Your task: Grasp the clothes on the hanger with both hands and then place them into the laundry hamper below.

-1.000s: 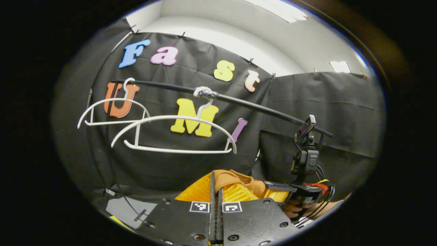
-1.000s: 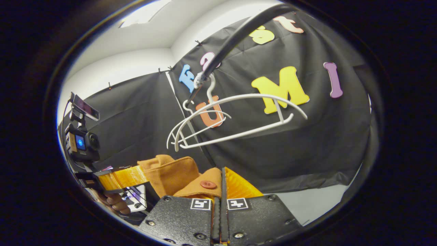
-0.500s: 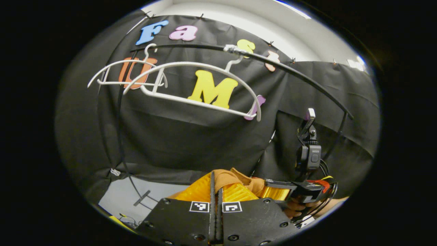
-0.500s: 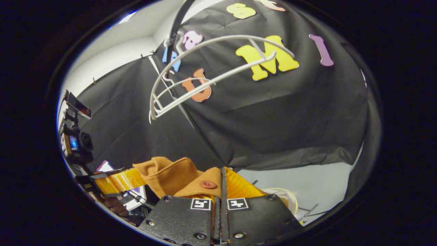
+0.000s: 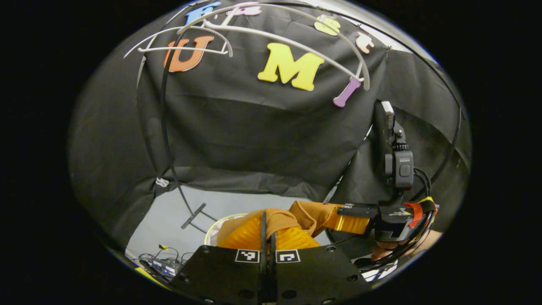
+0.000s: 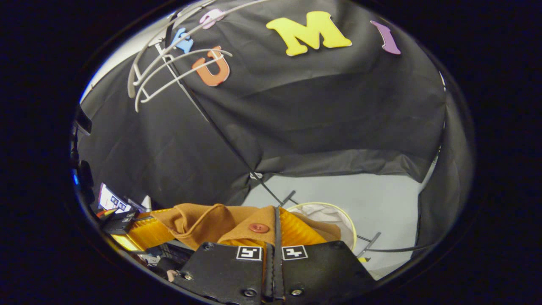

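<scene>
— So, where's the garment [image 6: 211,220] now?

— Off the hangers [image 5: 271,36]. It's a brown piece with a button, stretched between the two grippers, low over the floor [image 6: 381,203].

— Are both gripping it?

— The left gripper [image 5: 267,220] has its fingers pressed together with brown cloth bunched between them. The right gripper [image 6: 276,216] is pinched the same way, cloth caught right by the button. In the left gripper view you can see the right one off to the side with a hand [image 5: 383,252] under it.

— And the hamper [image 6: 334,212]?

— Its pale round rim sits on the floor just beyond the garment, near the rack's [image 5: 163,127] foot. Whether the cloth touches the rim, I can't quite tell.

— The hangers?

— Two white ones, bare, high on the rack.
</scene>
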A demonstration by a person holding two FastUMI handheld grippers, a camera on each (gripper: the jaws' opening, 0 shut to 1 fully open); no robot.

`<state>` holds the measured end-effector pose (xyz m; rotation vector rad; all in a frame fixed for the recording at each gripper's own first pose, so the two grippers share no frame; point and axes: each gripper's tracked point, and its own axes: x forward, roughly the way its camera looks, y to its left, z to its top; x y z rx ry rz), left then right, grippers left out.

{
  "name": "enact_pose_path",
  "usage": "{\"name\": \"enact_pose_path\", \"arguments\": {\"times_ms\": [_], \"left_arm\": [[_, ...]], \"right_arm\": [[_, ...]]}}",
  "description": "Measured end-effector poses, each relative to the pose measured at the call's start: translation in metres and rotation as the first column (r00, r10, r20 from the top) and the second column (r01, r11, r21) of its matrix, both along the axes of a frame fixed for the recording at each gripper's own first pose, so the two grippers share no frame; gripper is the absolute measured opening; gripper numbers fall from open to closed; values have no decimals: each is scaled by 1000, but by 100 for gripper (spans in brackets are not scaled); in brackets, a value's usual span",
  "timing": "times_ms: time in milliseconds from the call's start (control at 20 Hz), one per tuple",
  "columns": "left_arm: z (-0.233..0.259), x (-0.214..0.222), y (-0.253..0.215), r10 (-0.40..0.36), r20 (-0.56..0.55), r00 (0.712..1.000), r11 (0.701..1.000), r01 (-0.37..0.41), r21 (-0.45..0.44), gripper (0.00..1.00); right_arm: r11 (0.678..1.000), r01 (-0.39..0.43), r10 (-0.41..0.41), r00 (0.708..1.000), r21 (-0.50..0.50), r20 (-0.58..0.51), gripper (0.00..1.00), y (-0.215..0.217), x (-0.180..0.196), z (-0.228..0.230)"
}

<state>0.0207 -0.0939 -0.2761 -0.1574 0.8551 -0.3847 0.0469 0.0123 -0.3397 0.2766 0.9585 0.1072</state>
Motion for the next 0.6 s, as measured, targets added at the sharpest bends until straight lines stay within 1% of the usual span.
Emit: {"name": "enact_pose_path", "arguments": {"times_ms": [150, 250, 300, 350, 400, 500, 600], "left_arm": [[-38, -7, 0, 6, -105, 994, 999, 0, 54, 0], [-64, -18, 0, -1, -199, 980, 995, 20, 95, 1], [-75, -24, 2, 8, -242, 970, 993, 21, 116, 6], [-83, -29, 2, 8, -268, 963, 993, 25, 119, 24], [-90, -36, 3, 6, -297, 955, 993, 30, 117, 39], [-96, -43, 6, 2, -332, 943, 992, 41, 122, 67], [-100, -52, 19, 22, -343, 939, 988, 32, 151, 96]], "right_arm": [[998, 3, -10, 995, -69, -94, 5, -11, -3, -37], [988, -35, 9, 984, -147, -176, 4, -25, -16, -60], [983, -51, 15, 980, -174, -200, 4, -25, -21, -71], [979, -67, 25, 976, -190, -217, 8, -25, -24, -74], [976, -72, 24, 974, -208, -224, 13, -28, -26, -72], [969, -77, 22, 973, -236, -230, 33, -39, -28, -73], [963, -65, 7, 976, -261, -219, 45, -48, -31, -71]]}}
